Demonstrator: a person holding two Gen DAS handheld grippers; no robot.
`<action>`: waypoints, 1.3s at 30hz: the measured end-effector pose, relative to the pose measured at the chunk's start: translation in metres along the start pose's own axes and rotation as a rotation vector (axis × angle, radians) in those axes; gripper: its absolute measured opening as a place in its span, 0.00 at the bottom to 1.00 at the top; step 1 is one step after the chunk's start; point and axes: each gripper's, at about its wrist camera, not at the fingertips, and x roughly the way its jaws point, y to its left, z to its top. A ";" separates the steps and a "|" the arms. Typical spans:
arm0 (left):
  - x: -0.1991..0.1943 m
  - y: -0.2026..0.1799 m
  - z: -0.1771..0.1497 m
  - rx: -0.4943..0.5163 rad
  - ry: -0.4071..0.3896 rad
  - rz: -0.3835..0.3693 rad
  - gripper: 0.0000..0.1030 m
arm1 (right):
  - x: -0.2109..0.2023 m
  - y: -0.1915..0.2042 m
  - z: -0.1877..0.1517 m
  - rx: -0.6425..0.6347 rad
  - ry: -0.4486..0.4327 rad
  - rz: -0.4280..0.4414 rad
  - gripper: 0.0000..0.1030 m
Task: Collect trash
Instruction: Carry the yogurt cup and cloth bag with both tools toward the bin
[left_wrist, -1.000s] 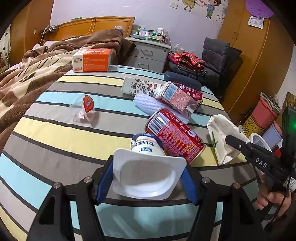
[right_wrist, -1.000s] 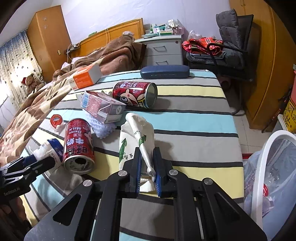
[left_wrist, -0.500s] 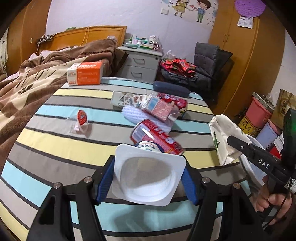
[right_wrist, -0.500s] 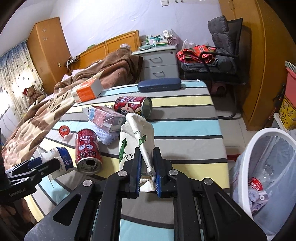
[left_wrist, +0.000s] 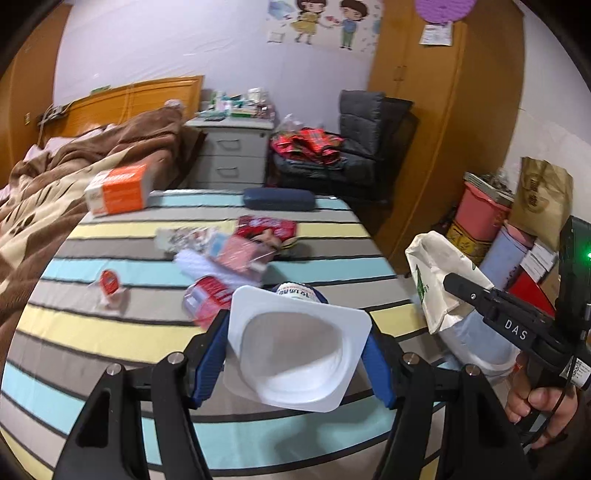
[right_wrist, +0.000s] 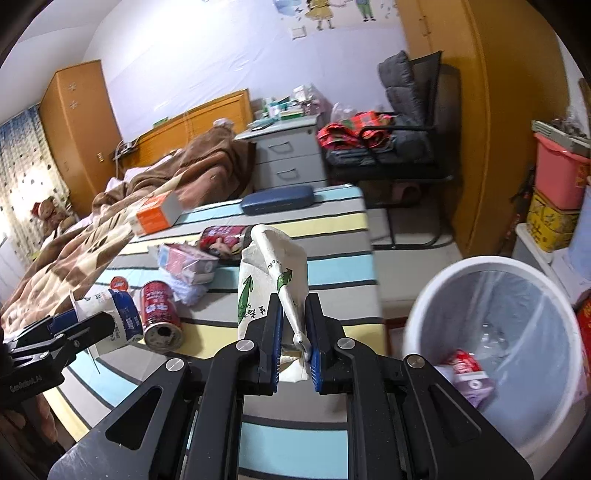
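Note:
My left gripper (left_wrist: 297, 350) is shut on a white yogurt cup (left_wrist: 295, 341) with a blue label, its open mouth toward the camera, lifted above the striped table (left_wrist: 110, 332). In the right wrist view the same cup (right_wrist: 110, 317) shows at the left, gripped. My right gripper (right_wrist: 293, 334) is shut on a crumpled white paper bag (right_wrist: 271, 269) with green print, also raised off the table. That bag (left_wrist: 439, 273) appears at the right of the left wrist view. A white trash bin (right_wrist: 495, 332) with a clear liner stands beside the table at lower right, some trash inside.
On the table lie a red can (right_wrist: 160, 314), a second red can (right_wrist: 225, 238), a pink carton (right_wrist: 186, 260), a small red-lidded cup (right_wrist: 119, 283), an orange box (right_wrist: 155, 218) and a blue case (right_wrist: 277, 199). A bed, drawers, a chair and stacked boxes surround it.
Both grippers rose and swung right with their loads. The cup and the bag left the tabletop. The trash bin came further into the right wrist view.

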 end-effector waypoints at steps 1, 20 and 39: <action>0.000 -0.006 0.002 0.009 -0.003 -0.007 0.66 | -0.003 -0.004 0.000 0.007 -0.006 -0.009 0.12; 0.039 -0.120 0.021 0.190 0.017 -0.182 0.54 | -0.049 -0.083 -0.008 0.134 -0.074 -0.195 0.12; 0.092 -0.053 -0.009 0.164 0.181 0.008 0.72 | -0.035 -0.078 -0.020 0.140 -0.033 -0.156 0.12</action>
